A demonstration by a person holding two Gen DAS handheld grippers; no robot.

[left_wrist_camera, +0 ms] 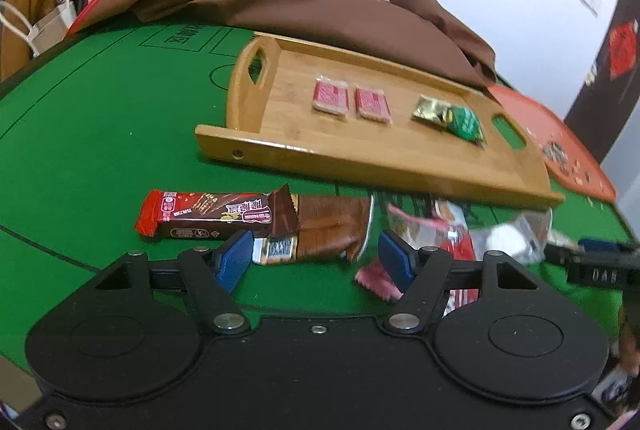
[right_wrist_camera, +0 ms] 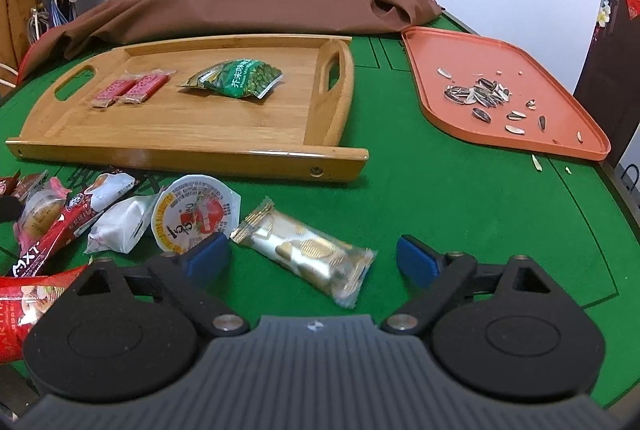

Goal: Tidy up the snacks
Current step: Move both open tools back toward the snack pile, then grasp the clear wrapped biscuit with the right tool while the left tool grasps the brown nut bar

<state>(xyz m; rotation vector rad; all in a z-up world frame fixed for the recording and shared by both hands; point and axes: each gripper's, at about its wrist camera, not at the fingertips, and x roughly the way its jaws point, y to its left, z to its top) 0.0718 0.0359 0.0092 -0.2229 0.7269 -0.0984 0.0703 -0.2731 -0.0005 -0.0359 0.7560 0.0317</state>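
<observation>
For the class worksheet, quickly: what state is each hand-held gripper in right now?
Left hand-held gripper: open, holding nothing; brown snack packet between its pads.
Right hand-held gripper: open, holding nothing; silver snack packet between its pads.

The brown wrapper (left_wrist_camera: 328, 230) is partly hidden behind the left gripper's blue pad (left_wrist_camera: 234, 258), and the snacks right of it blur together. In the right wrist view a red packet (right_wrist_camera: 28, 302) is cut off by the left edge.
</observation>
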